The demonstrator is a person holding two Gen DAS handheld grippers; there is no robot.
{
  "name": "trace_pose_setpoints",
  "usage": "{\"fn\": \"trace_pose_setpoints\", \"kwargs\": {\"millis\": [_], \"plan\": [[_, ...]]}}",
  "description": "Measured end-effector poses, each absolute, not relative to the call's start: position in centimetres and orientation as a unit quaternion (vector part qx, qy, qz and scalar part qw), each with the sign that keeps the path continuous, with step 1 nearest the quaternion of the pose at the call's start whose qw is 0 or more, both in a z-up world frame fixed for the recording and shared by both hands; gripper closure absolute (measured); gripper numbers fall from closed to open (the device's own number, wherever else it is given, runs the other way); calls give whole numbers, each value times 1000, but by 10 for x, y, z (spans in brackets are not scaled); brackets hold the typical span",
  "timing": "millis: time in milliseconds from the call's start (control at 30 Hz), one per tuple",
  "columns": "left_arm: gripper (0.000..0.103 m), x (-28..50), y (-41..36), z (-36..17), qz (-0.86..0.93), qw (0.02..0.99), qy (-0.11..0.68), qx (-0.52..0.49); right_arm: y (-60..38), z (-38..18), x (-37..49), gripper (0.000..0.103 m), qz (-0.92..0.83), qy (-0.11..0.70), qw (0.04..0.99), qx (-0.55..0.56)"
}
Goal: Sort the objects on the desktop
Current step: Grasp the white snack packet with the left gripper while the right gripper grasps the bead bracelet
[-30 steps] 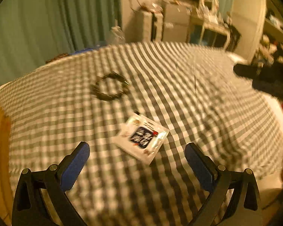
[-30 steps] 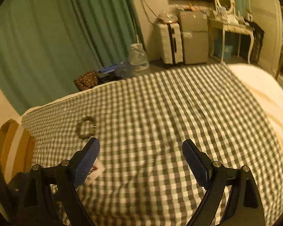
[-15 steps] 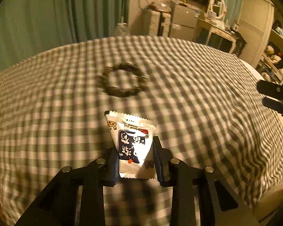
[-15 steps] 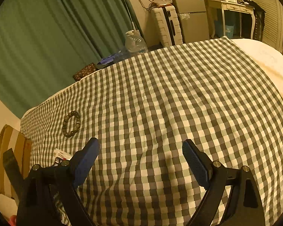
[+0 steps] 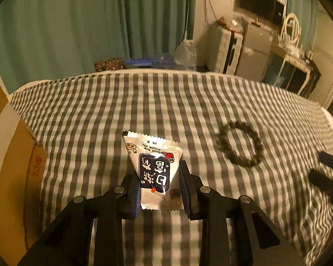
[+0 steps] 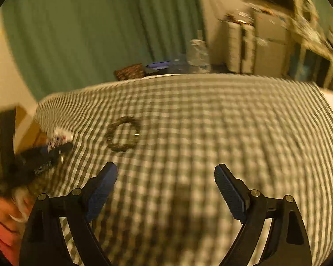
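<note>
My left gripper [image 5: 159,177] is shut on a white snack packet [image 5: 154,168] with a dark blue label and holds it just above the checked cloth [image 5: 144,102]. A dark bead bracelet [image 5: 240,146] lies on the cloth to the right of it. In the right wrist view my right gripper [image 6: 166,177] is open and empty above the cloth, with the bracelet [image 6: 123,136] ahead and to its left. The left gripper [image 6: 42,155] with the packet [image 6: 60,136] shows blurred at the far left of that view.
A cardboard box [image 5: 8,155] stands at the left edge of the cloth. Beyond the far edge are green curtains [image 5: 77,26], a water bottle [image 5: 185,53], a suitcase [image 5: 224,48] and a white desk [image 5: 295,64].
My left gripper has swung left with the packet, so the box is now in its view and the bracelet sits to the right. My right gripper has moved closer to the bracelet.
</note>
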State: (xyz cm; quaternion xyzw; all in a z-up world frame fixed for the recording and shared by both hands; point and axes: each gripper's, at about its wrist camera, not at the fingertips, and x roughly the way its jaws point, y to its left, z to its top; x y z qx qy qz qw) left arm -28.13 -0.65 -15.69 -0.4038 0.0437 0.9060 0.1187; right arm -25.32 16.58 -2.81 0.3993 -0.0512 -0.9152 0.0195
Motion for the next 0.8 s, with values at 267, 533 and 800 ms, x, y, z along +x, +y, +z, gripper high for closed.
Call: {"fn": "trace_pose_setpoints", "kwargs": {"millis": [267,533,800], "plan": [[73,-304,-34,-188,893,128,14,-430,112,-80,-340,13,-896,-2,36,442],[71,-294,-18,-187,904,117,55,-407,91,-87,-341,24,-904,60,18,423],[71,-265,13,-156,919,107,73,-373,102,-58,-289,92,-896,-29,50,441]]}}
